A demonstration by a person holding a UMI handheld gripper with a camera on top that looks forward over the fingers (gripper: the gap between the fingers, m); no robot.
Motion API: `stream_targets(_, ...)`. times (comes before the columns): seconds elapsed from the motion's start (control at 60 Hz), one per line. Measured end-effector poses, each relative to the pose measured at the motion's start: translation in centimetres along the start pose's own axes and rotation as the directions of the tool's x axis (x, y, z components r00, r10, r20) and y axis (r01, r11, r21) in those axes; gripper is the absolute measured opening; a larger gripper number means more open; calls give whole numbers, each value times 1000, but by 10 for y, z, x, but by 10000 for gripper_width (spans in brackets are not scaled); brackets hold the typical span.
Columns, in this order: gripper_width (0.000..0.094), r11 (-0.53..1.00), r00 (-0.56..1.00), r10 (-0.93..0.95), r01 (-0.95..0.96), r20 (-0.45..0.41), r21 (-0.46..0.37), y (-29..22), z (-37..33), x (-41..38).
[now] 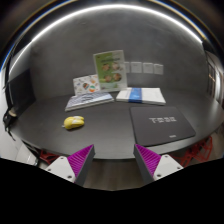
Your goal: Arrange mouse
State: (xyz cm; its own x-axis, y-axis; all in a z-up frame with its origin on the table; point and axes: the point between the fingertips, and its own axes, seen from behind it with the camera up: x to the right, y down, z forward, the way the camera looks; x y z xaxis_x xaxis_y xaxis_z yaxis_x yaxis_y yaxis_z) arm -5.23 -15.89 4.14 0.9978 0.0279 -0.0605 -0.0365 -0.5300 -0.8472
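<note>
Dim and grey overall, with a bright strip of light arcing overhead, a soft sheen on the table [110, 125], and strong fisheye bending toward the rim.

The gripper [114, 163] hovers level with its two fingers spread wide apart, magenta pads [78, 160] facing inward, apparently holding nothing between them.

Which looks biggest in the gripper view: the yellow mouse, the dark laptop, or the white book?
1. Laptop, largest, though it is also nearest.
2. White book.
3. Yellow mouse, smallest.
The tongs are open, with nothing between them.
</note>
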Motion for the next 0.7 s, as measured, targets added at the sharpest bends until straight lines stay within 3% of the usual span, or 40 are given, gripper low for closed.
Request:
stream_targets(0.2, 827, 994, 973, -94, 102, 211, -26, 9, 23, -70)
stream_targets(0.4, 828, 987, 935, -125, 153, 331, -59, 19, 69, -152)
stream_targets(0.65, 839, 984, 959, -149, 169, 243, -64, -10, 136, -203)
stream_targets(0.7, 832, 979, 967, -171, 187, 187, -75, -15, 151, -204)
